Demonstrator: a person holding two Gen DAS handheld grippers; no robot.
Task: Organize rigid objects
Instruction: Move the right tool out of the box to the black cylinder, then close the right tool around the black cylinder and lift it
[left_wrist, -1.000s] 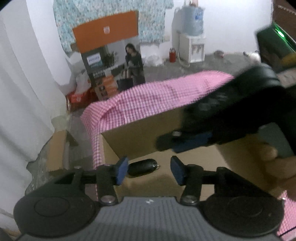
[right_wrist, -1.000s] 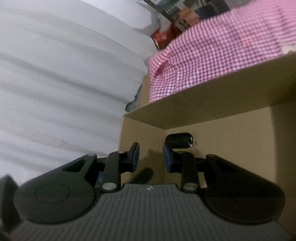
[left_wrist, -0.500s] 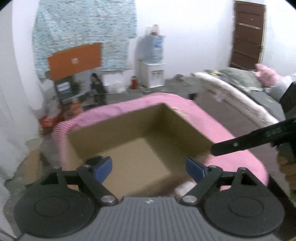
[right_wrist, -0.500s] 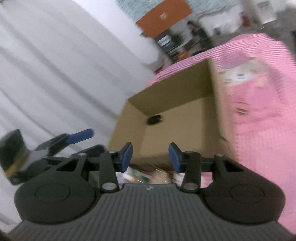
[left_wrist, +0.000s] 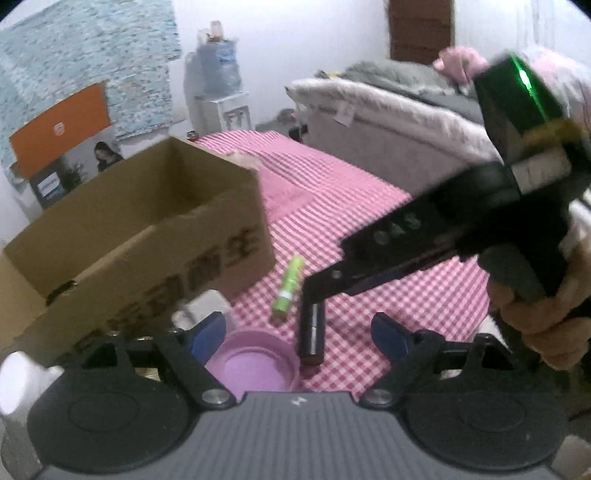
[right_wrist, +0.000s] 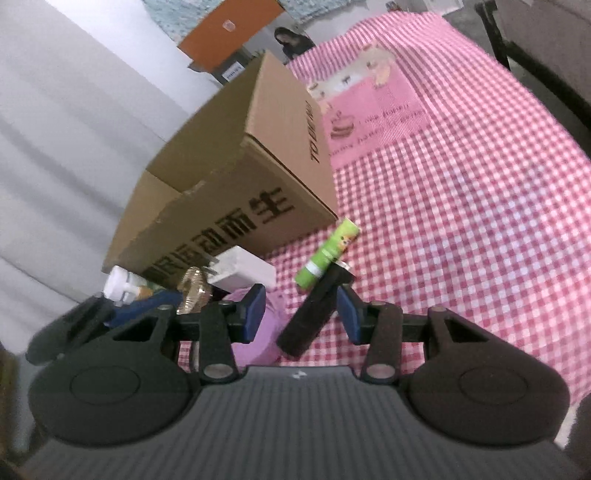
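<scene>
An open cardboard box (left_wrist: 147, 236) (right_wrist: 236, 192) stands on the pink checked cloth. In front of it lie a green tube (left_wrist: 288, 288) (right_wrist: 328, 251), a black cylinder (left_wrist: 312, 332) (right_wrist: 310, 317) and a pink lid (left_wrist: 255, 362) (right_wrist: 258, 339). My left gripper (left_wrist: 299, 334) hangs wide over the lid and the cylinder, its jaws closing a little and touching neither. My right gripper (right_wrist: 301, 314) is open with the black cylinder between its jaws, close to the right pad. In the left wrist view the right gripper (left_wrist: 317, 291) reaches in from the right, just above the cylinder's far end.
A white charger block (right_wrist: 240, 273), a gold trinket (right_wrist: 194, 290) and a white bottle (right_wrist: 122, 286) crowd the box's front wall. A person's hand (left_wrist: 546, 317) holds the right gripper. Beyond the table are a grey sofa (left_wrist: 388, 122) and a water dispenser (left_wrist: 221, 92).
Both grippers have pulled back out of the box to the cloth in front of it. Both sets of jaws stand wider than a second ago. A small black object stayed in the box.
</scene>
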